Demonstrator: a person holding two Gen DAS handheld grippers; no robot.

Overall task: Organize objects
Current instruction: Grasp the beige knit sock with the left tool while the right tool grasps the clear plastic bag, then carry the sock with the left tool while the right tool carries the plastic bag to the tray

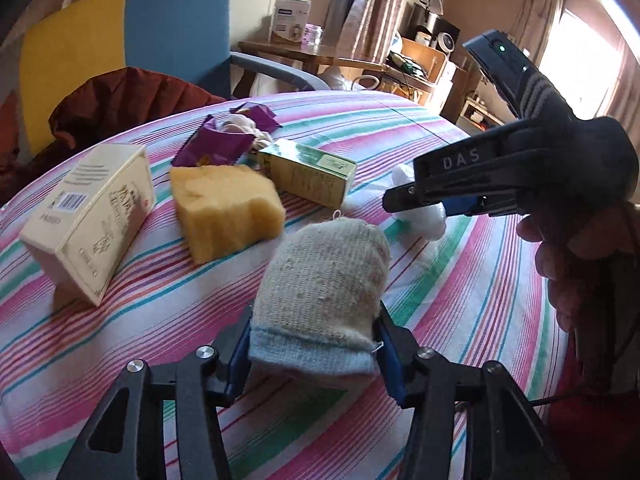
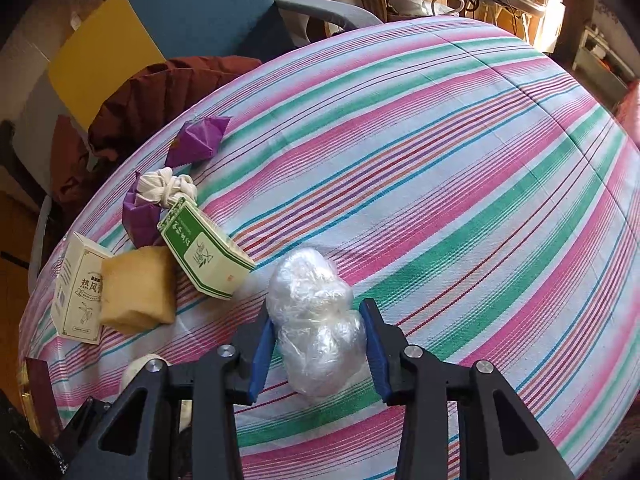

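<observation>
A rolled beige knit sock [image 1: 324,280] with a pale blue cuff lies on the striped tablecloth [image 1: 460,300]. My left gripper [image 1: 314,344] is shut on it, both blue pads pressing the cuff. A bundle wrapped in clear plastic [image 2: 316,320] sits between the pads of my right gripper [image 2: 318,340], which is shut on it. In the left wrist view the right gripper [image 1: 400,200] reaches in from the right over the same white bundle [image 1: 424,216]. Behind stand a cream box [image 1: 86,220], a yellow sponge [image 1: 228,212] and a green box [image 1: 308,170].
Purple wrappers [image 2: 198,140] and a knotted white cloth [image 2: 166,188] lie near the far left table edge. A maroon garment [image 2: 160,96] hangs on a blue and yellow chair [image 2: 192,4] beyond it. A person's hand [image 1: 580,248] holds the right gripper.
</observation>
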